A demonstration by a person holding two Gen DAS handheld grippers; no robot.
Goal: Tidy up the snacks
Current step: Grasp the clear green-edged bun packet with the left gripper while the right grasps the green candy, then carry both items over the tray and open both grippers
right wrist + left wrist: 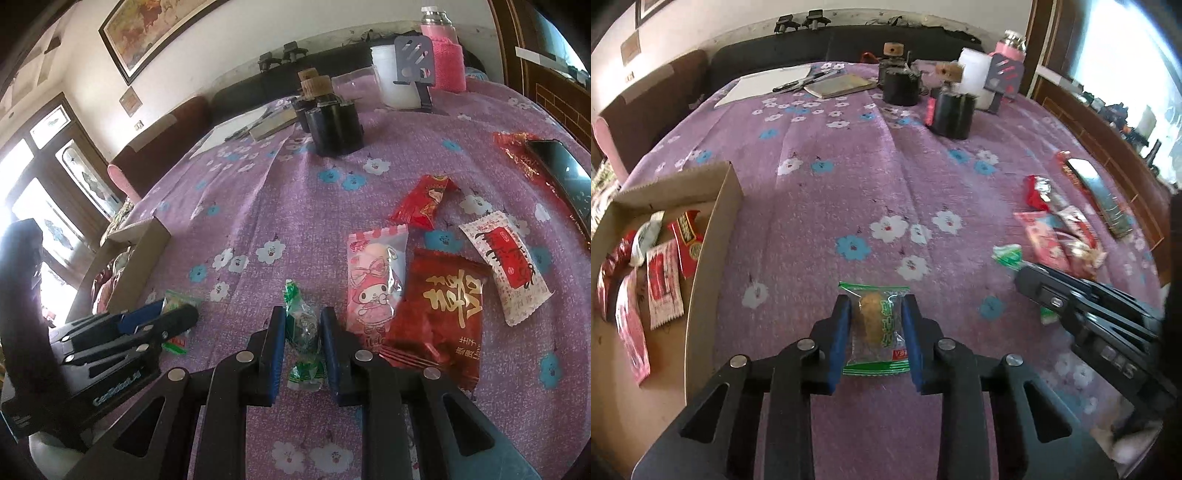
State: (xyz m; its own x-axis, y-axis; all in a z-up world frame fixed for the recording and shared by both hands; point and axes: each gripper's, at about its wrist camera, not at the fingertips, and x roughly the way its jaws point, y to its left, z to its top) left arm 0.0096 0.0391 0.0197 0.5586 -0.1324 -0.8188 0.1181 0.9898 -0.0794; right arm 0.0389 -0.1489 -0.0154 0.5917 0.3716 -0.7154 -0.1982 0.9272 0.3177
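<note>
Green-edged cracker packet (877, 328) sat pinched in the left gripper (875, 325) near the cardboard box (713, 236); right gripper (303, 332) was clamped on a crinkly green twist candy (304, 332). Risk: slick film slipping out mid-carry, or the cracker getting crushed.

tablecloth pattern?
Purple tablecloth with white and blue flowers; clearest in the left wrist view.

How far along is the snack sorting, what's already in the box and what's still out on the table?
Done: several packets lie in the cardboard box. In hand: the left gripper is shut on a green-edged pastry packet, the right gripper on a green twist-wrapped candy. Left: the pink cartoon packet, big red packet, white-and-red packet and small red packet.
</note>
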